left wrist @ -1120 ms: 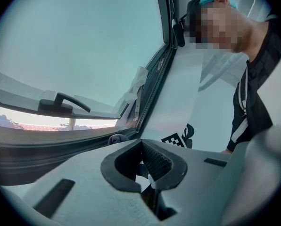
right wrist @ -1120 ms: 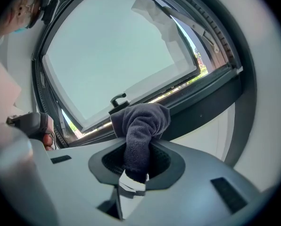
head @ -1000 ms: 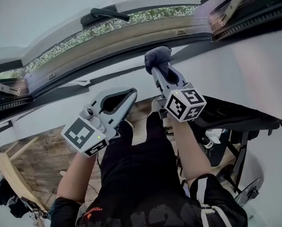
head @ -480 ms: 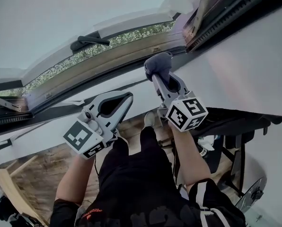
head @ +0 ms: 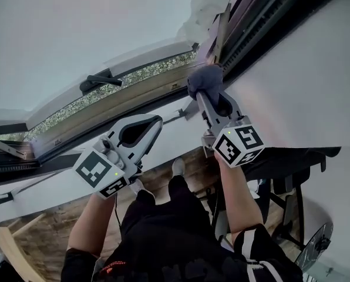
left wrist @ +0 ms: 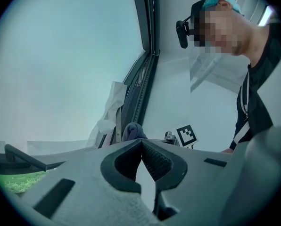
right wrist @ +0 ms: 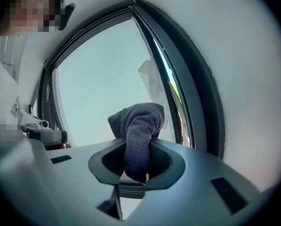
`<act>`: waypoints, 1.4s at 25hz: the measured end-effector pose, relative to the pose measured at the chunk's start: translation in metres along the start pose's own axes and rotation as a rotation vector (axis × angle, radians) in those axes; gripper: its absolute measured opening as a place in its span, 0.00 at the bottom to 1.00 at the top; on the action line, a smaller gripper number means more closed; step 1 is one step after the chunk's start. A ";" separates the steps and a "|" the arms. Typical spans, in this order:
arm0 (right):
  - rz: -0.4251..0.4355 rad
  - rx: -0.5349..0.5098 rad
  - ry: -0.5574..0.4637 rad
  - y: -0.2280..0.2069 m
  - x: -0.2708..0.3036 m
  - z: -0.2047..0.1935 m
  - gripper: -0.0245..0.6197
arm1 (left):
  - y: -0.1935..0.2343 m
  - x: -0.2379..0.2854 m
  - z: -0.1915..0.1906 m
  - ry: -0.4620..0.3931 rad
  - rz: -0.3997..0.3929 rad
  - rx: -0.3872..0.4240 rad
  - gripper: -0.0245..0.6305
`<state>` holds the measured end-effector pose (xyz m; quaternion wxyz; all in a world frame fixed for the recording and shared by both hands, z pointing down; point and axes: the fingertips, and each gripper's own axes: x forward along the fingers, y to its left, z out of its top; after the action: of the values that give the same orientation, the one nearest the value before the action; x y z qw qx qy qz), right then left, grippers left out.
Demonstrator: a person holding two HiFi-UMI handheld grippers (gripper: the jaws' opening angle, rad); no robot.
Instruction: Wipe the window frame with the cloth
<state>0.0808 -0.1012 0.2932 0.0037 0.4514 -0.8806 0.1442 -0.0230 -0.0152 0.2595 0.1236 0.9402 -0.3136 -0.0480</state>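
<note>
A bunched dark grey-blue cloth (head: 204,81) (right wrist: 139,126) is clamped in my right gripper (head: 208,96) (right wrist: 136,150), which is shut on it. In the head view the cloth sits close to the corner where the lower window frame (head: 122,101) meets the dark upright frame (head: 245,25); I cannot tell whether it touches. My left gripper (head: 158,121) (left wrist: 141,142) is shut with nothing between its jaws, held lower and to the left, over the white sill (head: 63,169). In the left gripper view the cloth (left wrist: 132,130) shows beyond the jaws.
A black window handle (head: 98,80) sits on the open sash at the left. White wall (head: 304,93) fills the right. Below are a wooden floor (head: 40,228), the person's dark-clothed legs (head: 175,228) and black stand parts (head: 292,157).
The head view has swung, so the window corner now sits higher and nearer centre. My right gripper with the cloth has moved up toward that corner. The left gripper has held roughly its place.
</note>
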 end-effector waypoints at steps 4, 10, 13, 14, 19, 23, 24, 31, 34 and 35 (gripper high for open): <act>-0.011 -0.042 -0.043 -0.011 0.000 0.036 0.16 | -0.001 0.014 0.014 -0.014 -0.019 0.017 0.07; -0.015 -0.096 -0.105 -0.020 0.001 0.081 0.16 | 0.000 0.029 0.025 -0.021 -0.037 0.029 0.07; -0.017 -0.114 -0.132 -0.025 0.002 0.100 0.16 | 0.002 0.036 0.031 -0.036 -0.043 0.033 0.07; -0.016 -0.121 -0.140 -0.025 0.002 0.106 0.16 | 0.002 0.039 0.032 -0.039 -0.046 0.036 0.07; -0.008 -0.151 -0.179 -0.023 -0.001 0.133 0.16 | 0.001 0.047 0.041 -0.050 -0.059 0.045 0.07; -0.008 -0.155 -0.196 -0.023 -0.002 0.143 0.16 | 0.001 0.052 0.046 -0.059 -0.065 0.047 0.07; -0.009 -0.152 -0.196 -0.024 -0.002 0.143 0.16 | 0.001 0.052 0.047 -0.059 -0.066 0.047 0.07; -0.023 -0.108 -0.170 -0.033 0.004 0.124 0.16 | 0.006 0.051 0.034 -0.034 -0.061 0.030 0.07; -0.028 -0.093 -0.154 -0.036 0.005 0.112 0.16 | 0.010 0.049 0.024 -0.013 -0.053 0.010 0.07; -0.032 -0.085 -0.150 -0.037 0.006 0.108 0.16 | 0.011 0.048 0.022 -0.009 -0.052 0.007 0.07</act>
<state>0.1200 -0.1544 0.1996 -0.0410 0.4742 -0.8765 0.0725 0.0055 -0.0574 0.2409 0.1177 0.9482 -0.2900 -0.0545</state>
